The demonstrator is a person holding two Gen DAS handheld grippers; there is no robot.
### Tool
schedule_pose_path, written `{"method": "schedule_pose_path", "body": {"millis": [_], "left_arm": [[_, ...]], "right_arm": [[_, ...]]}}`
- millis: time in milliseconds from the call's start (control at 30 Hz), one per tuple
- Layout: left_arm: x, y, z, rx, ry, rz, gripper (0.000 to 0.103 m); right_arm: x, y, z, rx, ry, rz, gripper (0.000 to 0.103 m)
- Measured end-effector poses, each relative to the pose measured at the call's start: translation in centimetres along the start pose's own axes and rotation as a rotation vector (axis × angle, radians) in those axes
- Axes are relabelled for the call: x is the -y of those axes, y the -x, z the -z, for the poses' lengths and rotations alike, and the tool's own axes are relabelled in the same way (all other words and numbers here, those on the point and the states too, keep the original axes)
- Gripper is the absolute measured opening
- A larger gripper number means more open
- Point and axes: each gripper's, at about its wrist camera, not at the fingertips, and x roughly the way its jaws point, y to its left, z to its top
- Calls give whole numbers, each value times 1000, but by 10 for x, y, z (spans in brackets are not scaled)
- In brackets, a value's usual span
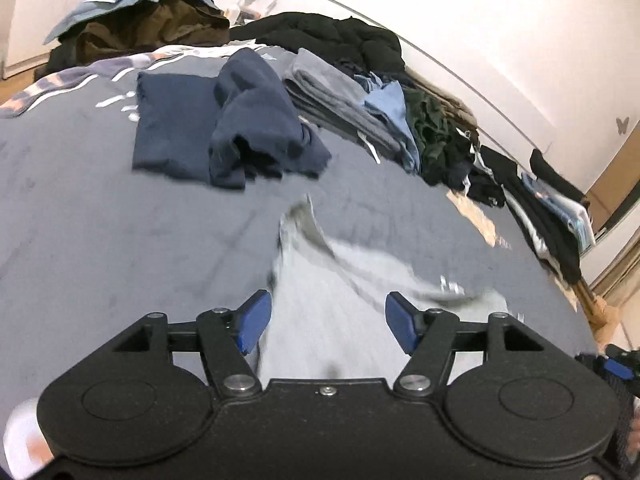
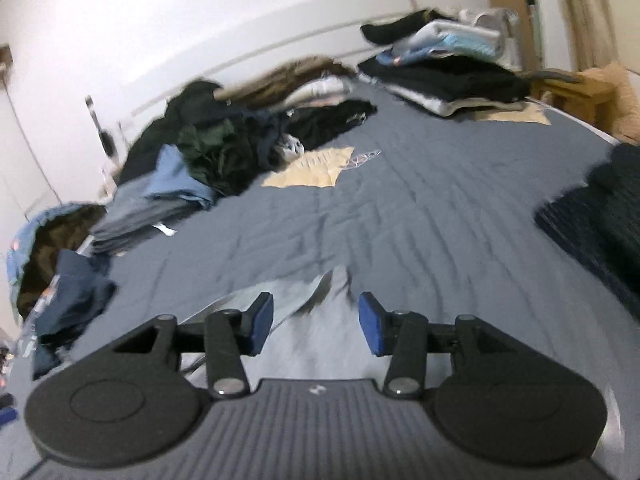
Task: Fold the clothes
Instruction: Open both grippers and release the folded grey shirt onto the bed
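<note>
Both my left gripper (image 1: 328,322) and right gripper (image 2: 316,322) stood open above the pale grey garment (image 1: 340,312), freed to lie flat near the bed's (image 1: 120,220) front edge.

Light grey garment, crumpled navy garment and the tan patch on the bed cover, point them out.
Light grey garment (image 1: 320,320), left wrist view, its flat middle.
Crumpled navy garment (image 1: 256,120), left wrist view, its bunched top.
Tan patch (image 2: 308,168), right wrist view, its centre.
</note>
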Motion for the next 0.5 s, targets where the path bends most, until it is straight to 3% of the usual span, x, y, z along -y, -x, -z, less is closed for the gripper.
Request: {"method": "schedule_pose_path", "body": {"millis": [167,300,400,500], "left_arm": [[18,18,45,0,-64,-27,66],[37,25,61,3,-174,-44,70],[48,33,67,59,-267,-46,82],[46,34,64,75,-265,-54,82]], "right_arm": [[-16,41,46,38,-24,-5,49],[-28,33,67,34,-14,21,51],[-36,26,82,17,1,27,51],[-43,23,91,-3,65,24,51]]}}
